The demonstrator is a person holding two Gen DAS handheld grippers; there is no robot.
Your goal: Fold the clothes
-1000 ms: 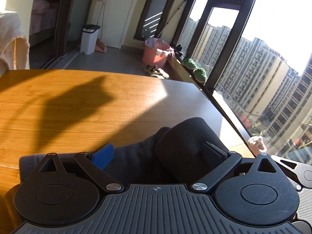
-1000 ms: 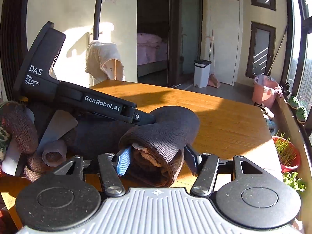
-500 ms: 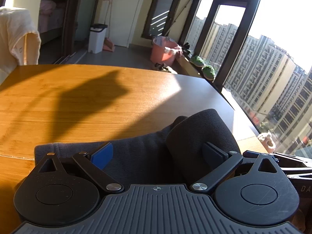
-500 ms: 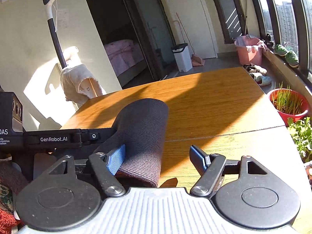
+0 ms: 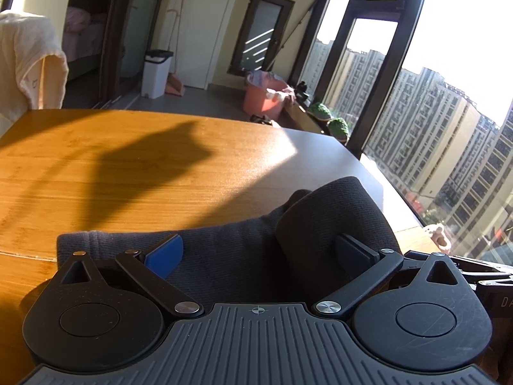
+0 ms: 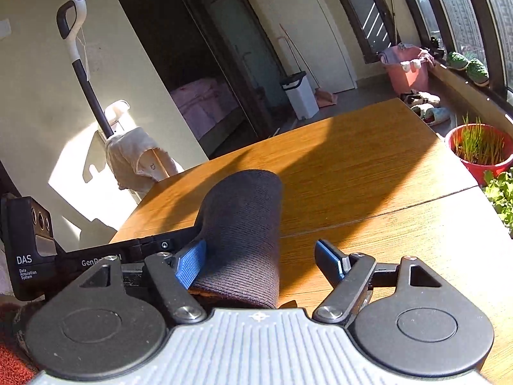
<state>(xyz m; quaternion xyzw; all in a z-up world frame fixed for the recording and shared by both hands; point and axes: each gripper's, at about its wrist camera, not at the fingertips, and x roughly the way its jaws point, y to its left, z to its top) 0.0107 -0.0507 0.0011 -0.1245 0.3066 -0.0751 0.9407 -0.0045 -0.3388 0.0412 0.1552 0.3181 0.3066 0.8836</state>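
The right gripper (image 6: 261, 261) has its jaws opening: the left blue pad lies against the side of the rolled dark garment (image 6: 243, 231), while the right pad stands clear of it with bare tabletop (image 6: 368, 173) showing in the gap. The pads no longer press the roll from both sides, so it looks released and resting on the wood. The roll's long axis runs straight ahead from these jaws, away from the camera, and it sits toward their left side, not centred.

The left gripper (image 5: 256, 250) has its jaws spread wide over the same dark garment (image 5: 243, 250). The flat, unrolled part lies between and beneath them, its edge reaching out to the left on the tabletop (image 5: 128, 166); the rolled part rises at the right, just beside or touching the right pad. Neither pad seems to pinch the cloth; whether the left jaws press it down from above I cannot tell.

From the right wrist view the left gripper's black body (image 6: 83, 256) comes in from the left and meets the roll's near end, so both hands are right at the garment. My judgement: the next move turns on the roll's axis pointing forward, with the flat tail lying off to the left, nearer the left hand.
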